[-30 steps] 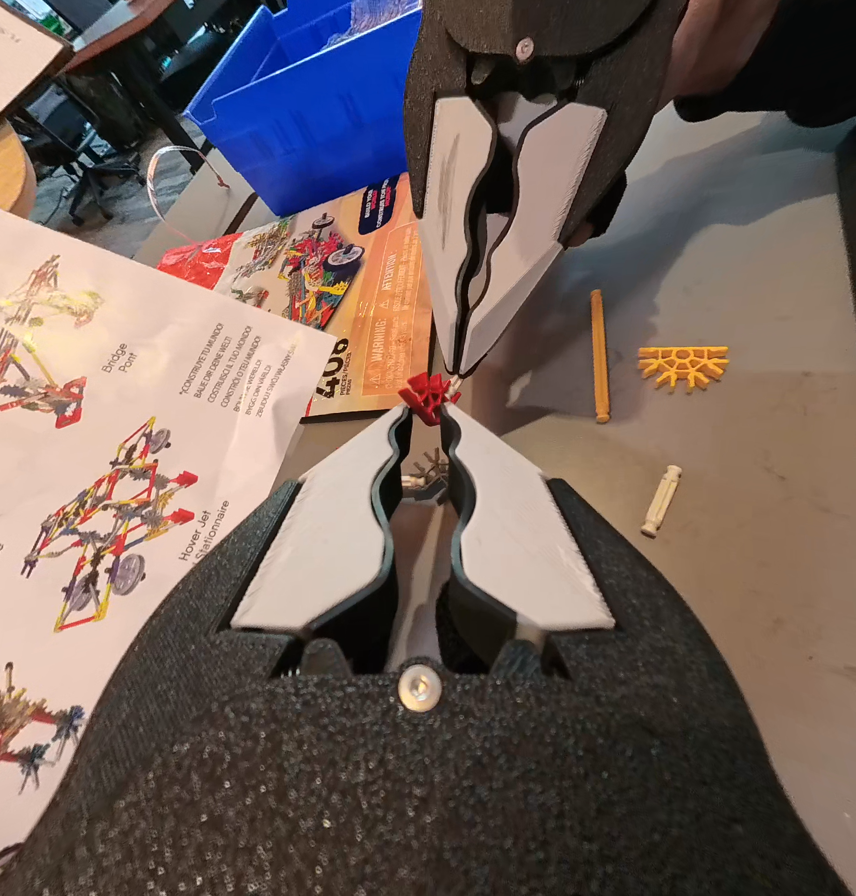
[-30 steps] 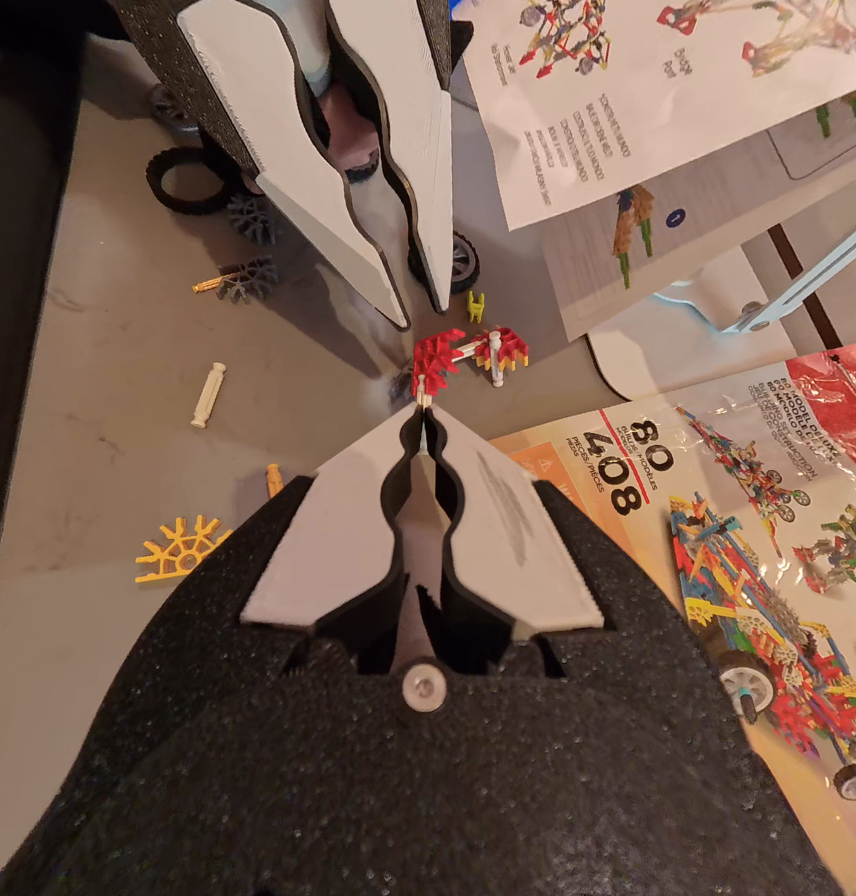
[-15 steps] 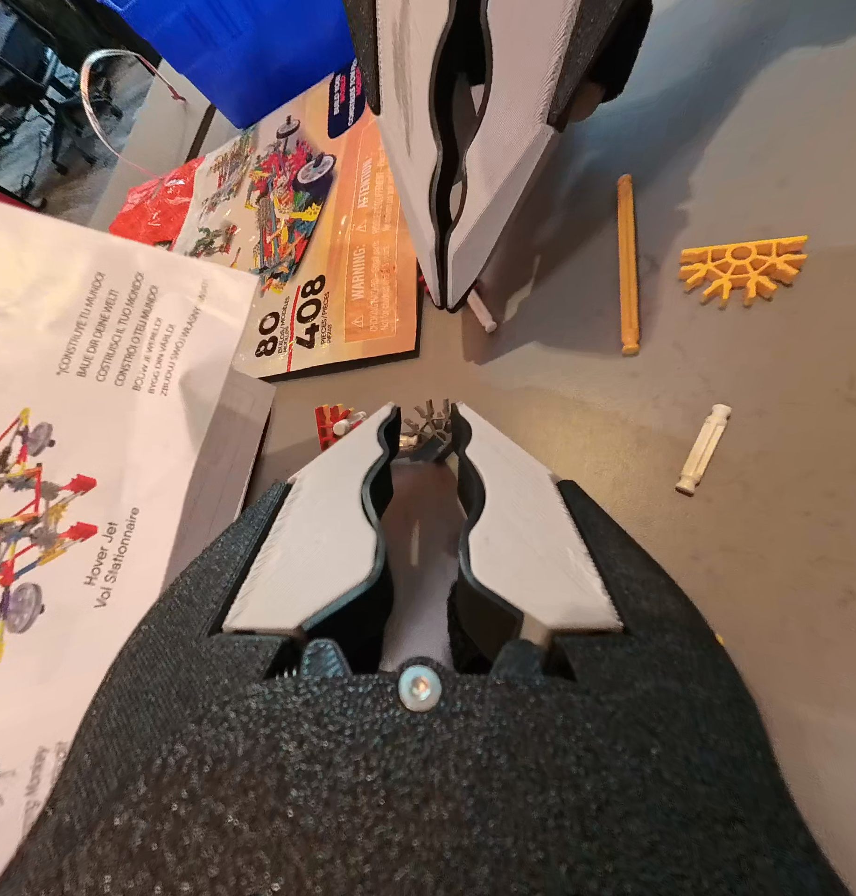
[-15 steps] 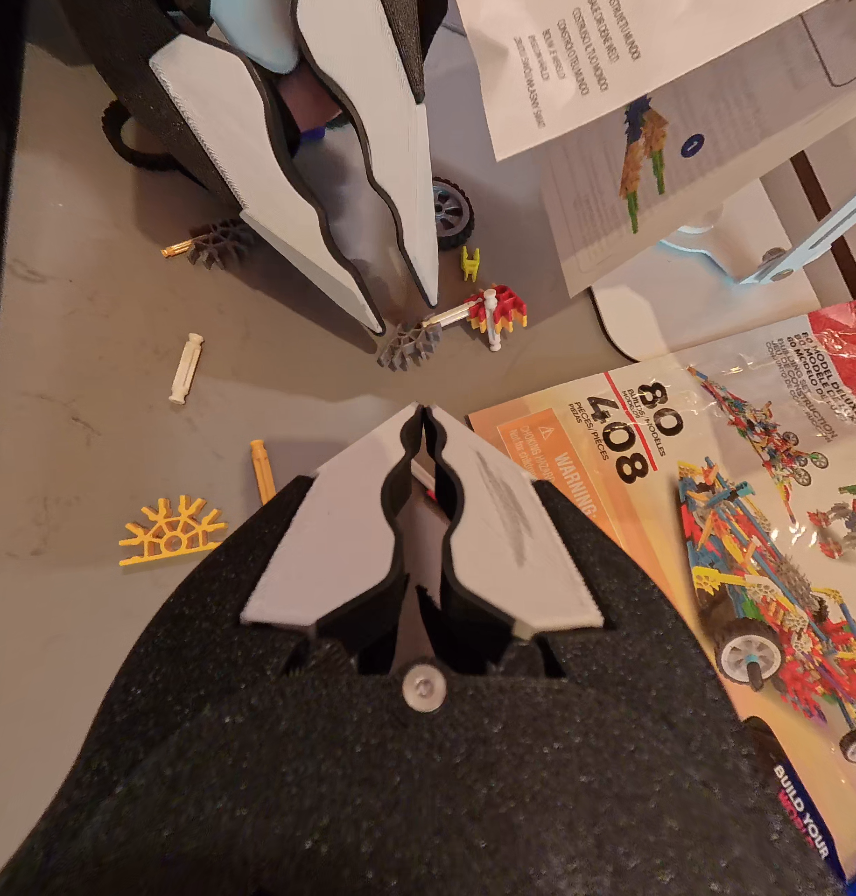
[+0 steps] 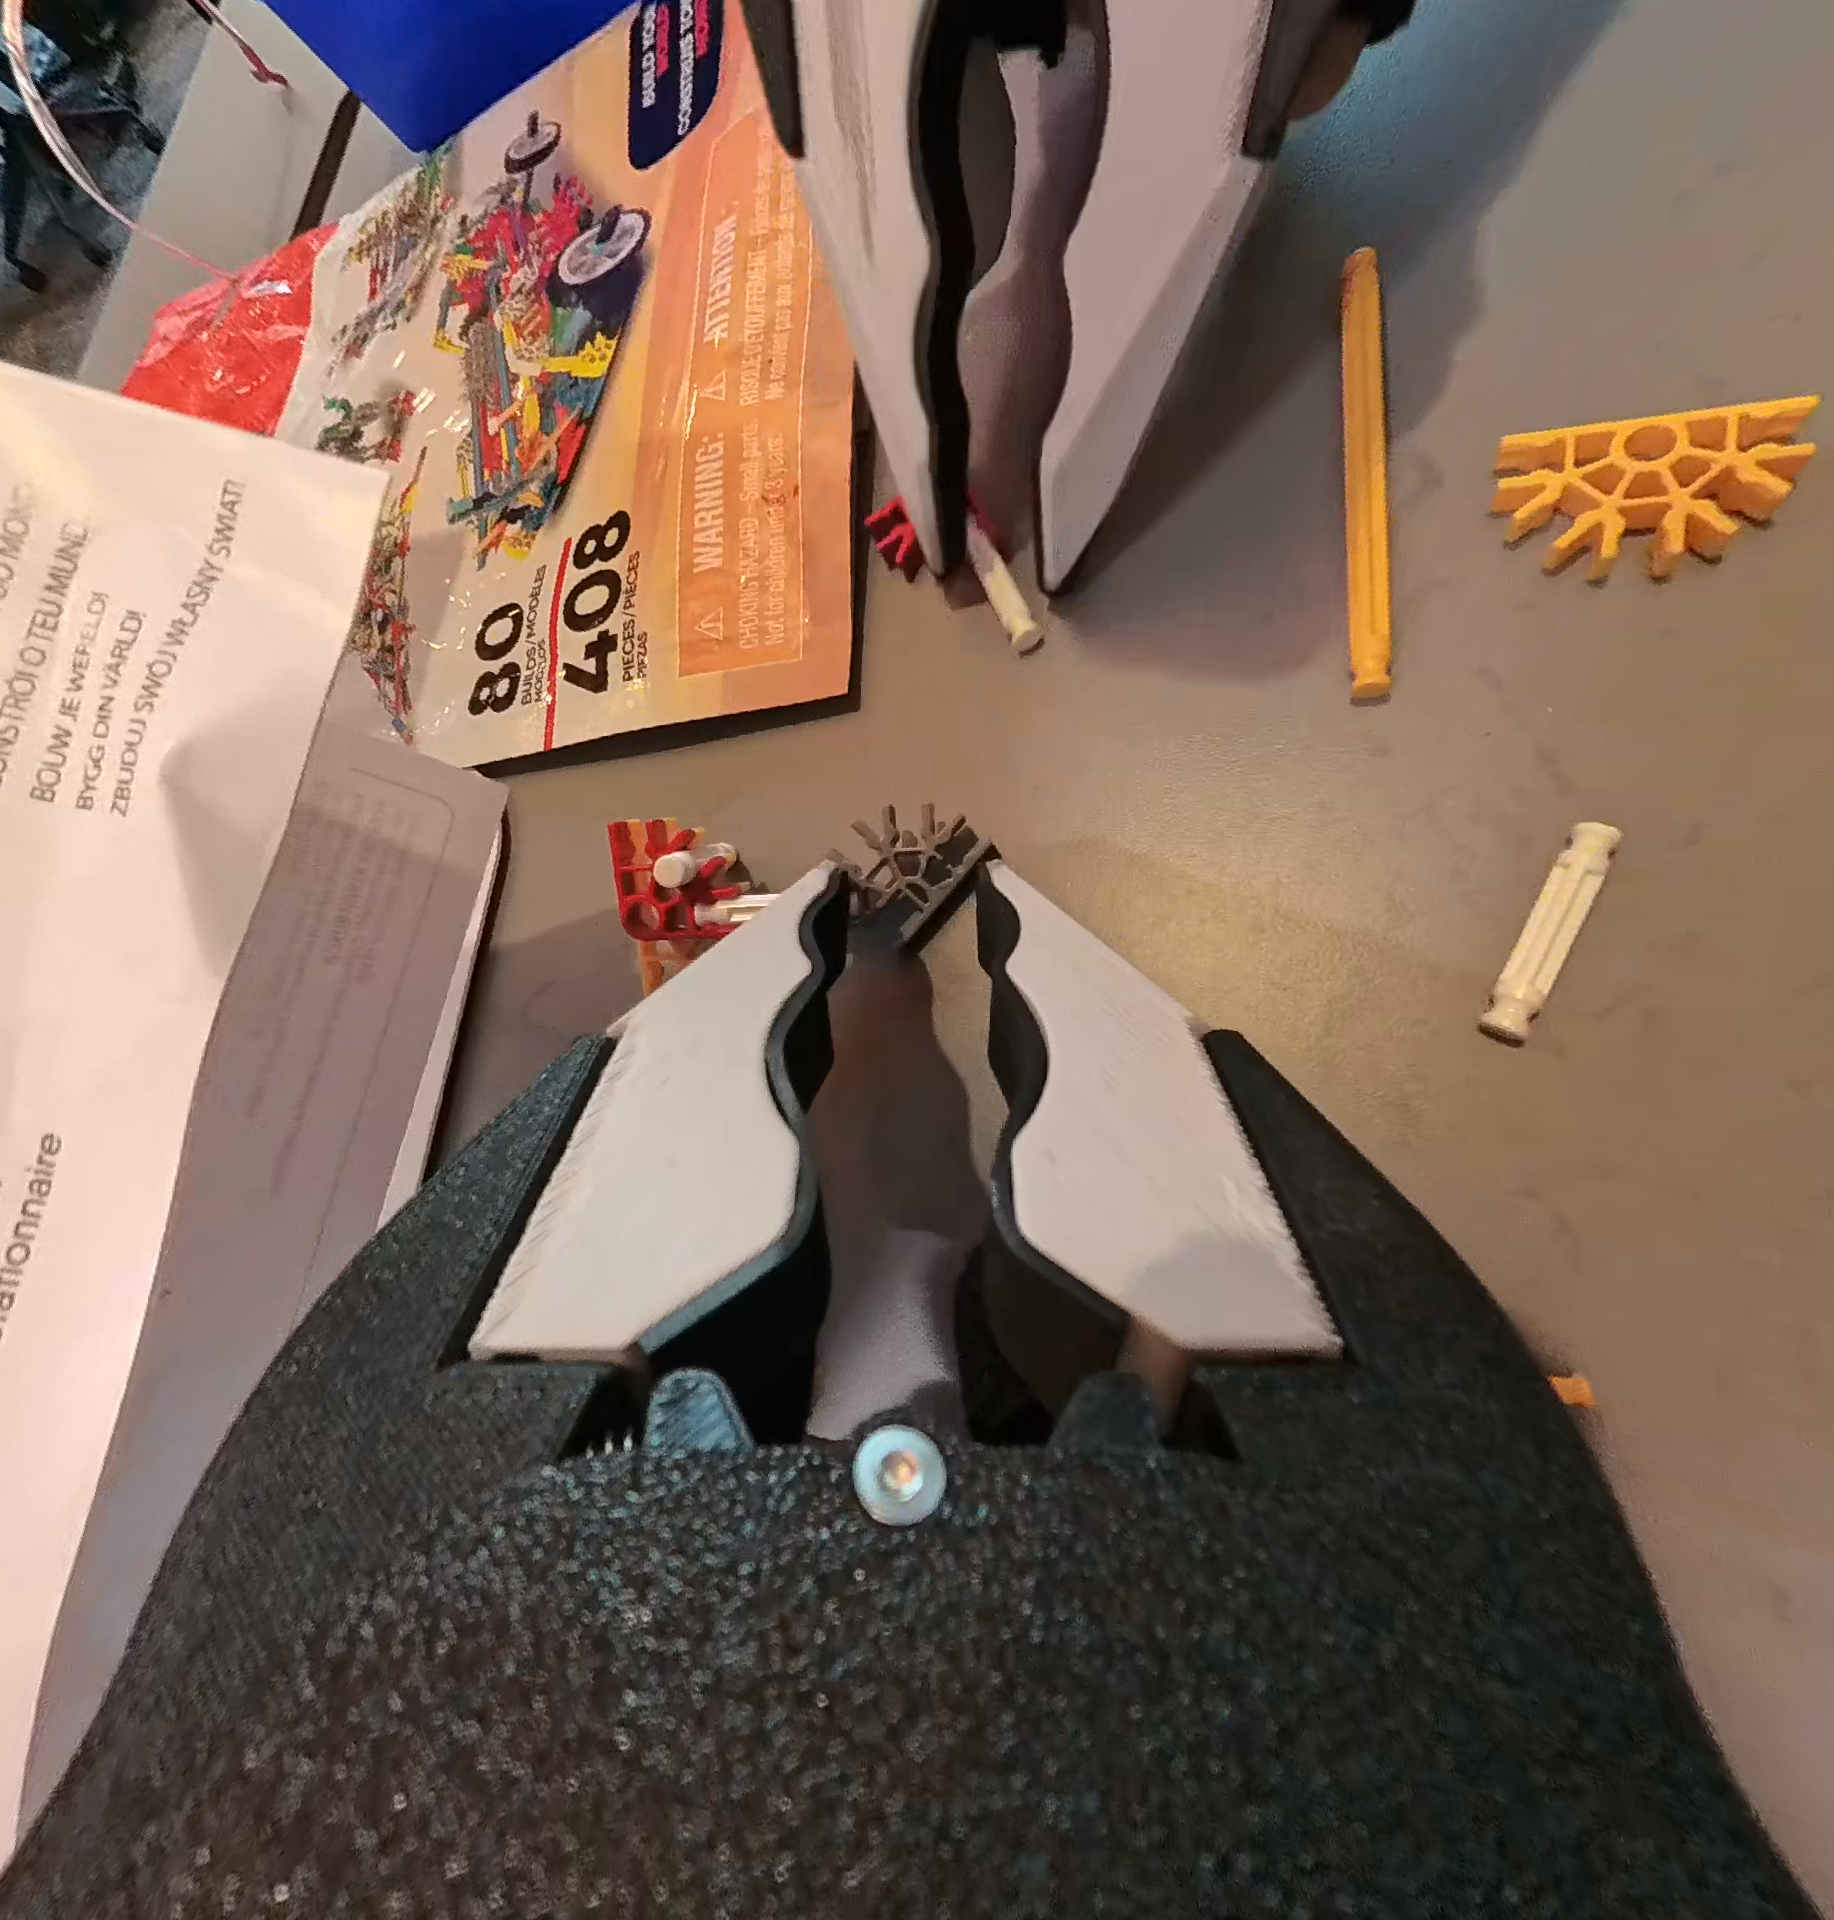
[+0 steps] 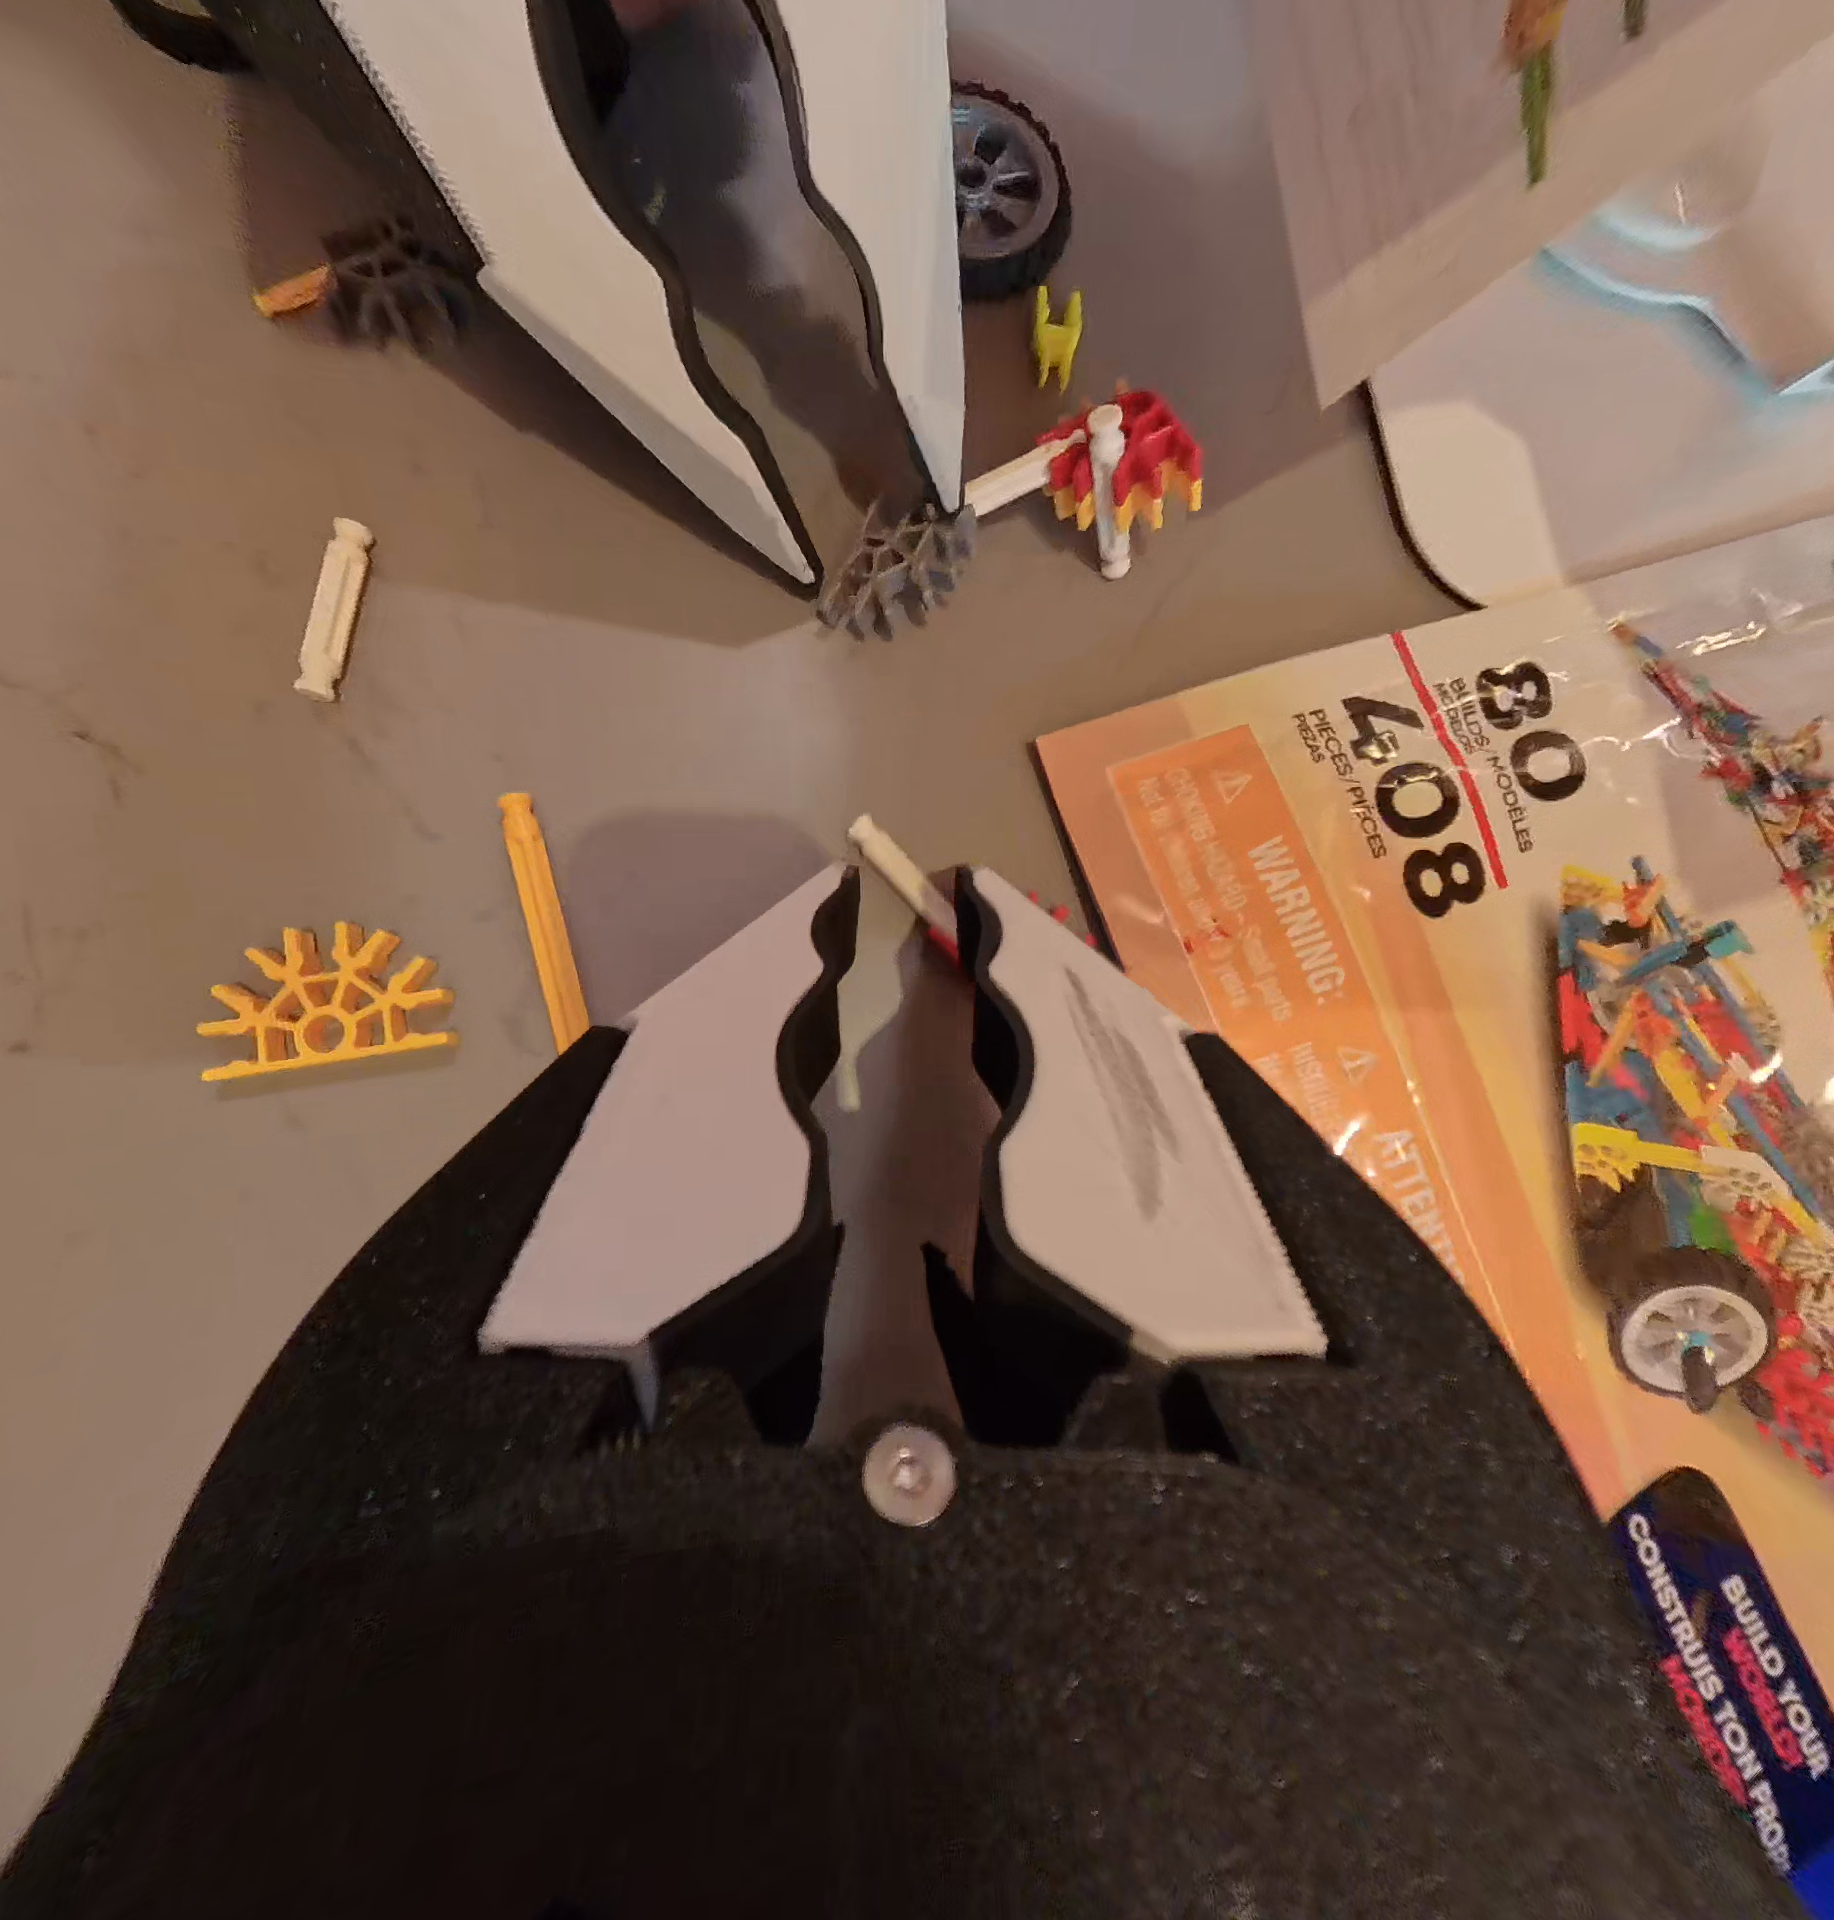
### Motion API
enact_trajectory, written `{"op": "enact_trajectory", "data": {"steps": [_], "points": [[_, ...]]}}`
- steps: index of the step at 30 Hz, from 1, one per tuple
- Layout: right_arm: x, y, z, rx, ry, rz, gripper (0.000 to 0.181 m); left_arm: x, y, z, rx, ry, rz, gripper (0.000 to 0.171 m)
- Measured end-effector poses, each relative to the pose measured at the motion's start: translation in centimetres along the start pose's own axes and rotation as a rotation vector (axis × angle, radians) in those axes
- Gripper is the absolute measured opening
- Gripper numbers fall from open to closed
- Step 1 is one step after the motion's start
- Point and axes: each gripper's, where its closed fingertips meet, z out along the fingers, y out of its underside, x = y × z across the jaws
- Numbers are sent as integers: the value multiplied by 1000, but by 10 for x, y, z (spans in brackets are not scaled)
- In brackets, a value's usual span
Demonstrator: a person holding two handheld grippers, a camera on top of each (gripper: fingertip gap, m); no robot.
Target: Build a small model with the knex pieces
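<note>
My left gripper (image 5: 908, 878) is slightly open low over the grey table. A grey fan-shaped connector (image 5: 908, 857) sits between its fingertips. A white rod joins this connector to a red-and-yellow connector cluster (image 5: 664, 883) on its left. My right gripper (image 6: 905, 873) is open. A short white rod (image 6: 887, 857) lies slanted between its tips, with a red connector (image 5: 892, 535) on its hidden end. The right wrist view also shows the left gripper (image 6: 885, 545), the grey connector (image 6: 892, 571) and the cluster (image 6: 1121, 457). The two grippers face each other, apart.
A long yellow rod (image 5: 1365, 468), a yellow fan connector (image 5: 1651, 478) and a loose white rod (image 5: 1547, 925) lie on the table. An orange toy bag (image 6: 1464, 935), instruction sheets (image 5: 113, 831), a small wheel (image 6: 1001, 192) and a blue bin (image 5: 477, 62) surround the grippers.
The right gripper pulled back from the left one with the white rod and red connector, dropped toward the table and opened. The left gripper's fingers spread and it sank lower.
</note>
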Motion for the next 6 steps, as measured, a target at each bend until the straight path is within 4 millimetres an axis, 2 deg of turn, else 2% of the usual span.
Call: {"op": "enact_trajectory", "data": {"steps": [6], "points": [[-8, 1, 2, -11, -34, -17, 5, 4, -1, -2, -4, 23, -6, 22]]}}
